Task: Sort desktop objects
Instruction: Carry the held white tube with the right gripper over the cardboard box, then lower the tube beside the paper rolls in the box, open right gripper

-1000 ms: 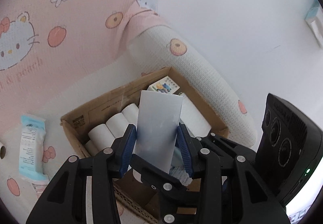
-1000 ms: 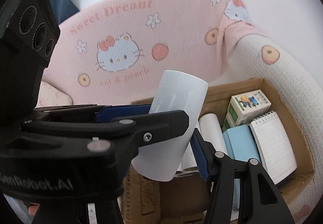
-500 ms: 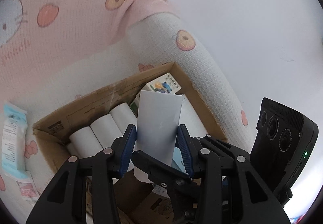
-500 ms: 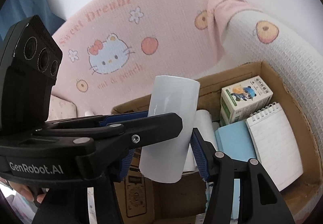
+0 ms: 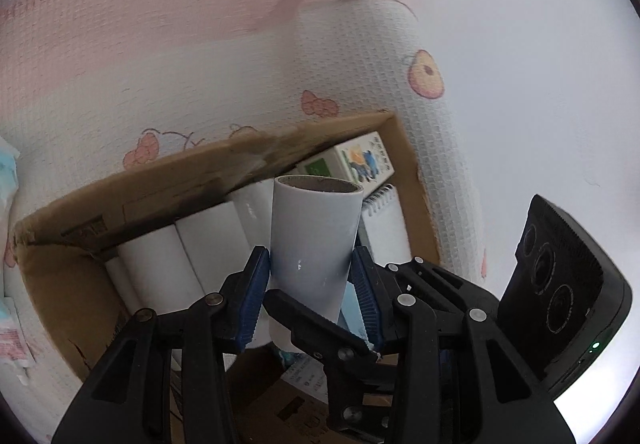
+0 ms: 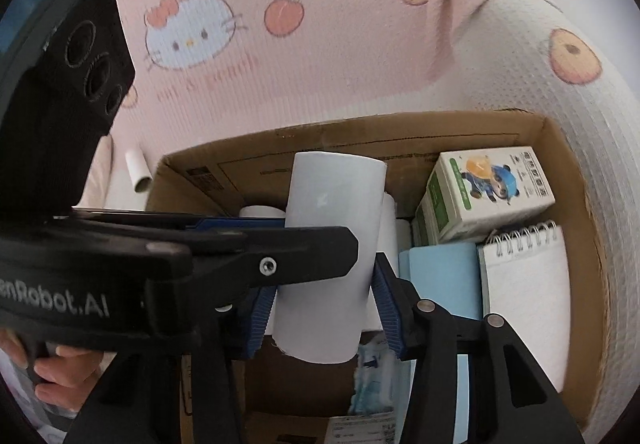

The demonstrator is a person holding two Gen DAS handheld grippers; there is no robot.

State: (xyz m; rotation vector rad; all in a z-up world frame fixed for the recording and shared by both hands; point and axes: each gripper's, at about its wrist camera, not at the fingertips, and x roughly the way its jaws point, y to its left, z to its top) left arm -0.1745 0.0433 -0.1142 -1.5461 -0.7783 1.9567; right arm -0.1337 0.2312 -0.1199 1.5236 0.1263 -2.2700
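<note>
Both grippers, left gripper [image 5: 310, 298] and right gripper [image 6: 324, 318], clamp the upright white roll [image 5: 316, 236], its long axis pointing down toward the box [image 6: 568, 172]'s left-hand rolls.

White roll [image 5: 314, 240], brown cardboard box [image 5: 160, 184]

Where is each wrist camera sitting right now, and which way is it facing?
Left wrist: behind the left tongs, facing down into the cardboard box; tongs clamp the white roll.
Right wrist: behind the right tongs, also facing into the box; they have just been closing on that roll; a hand shows lower left.
Shared: roll, box, notepad.
</note>
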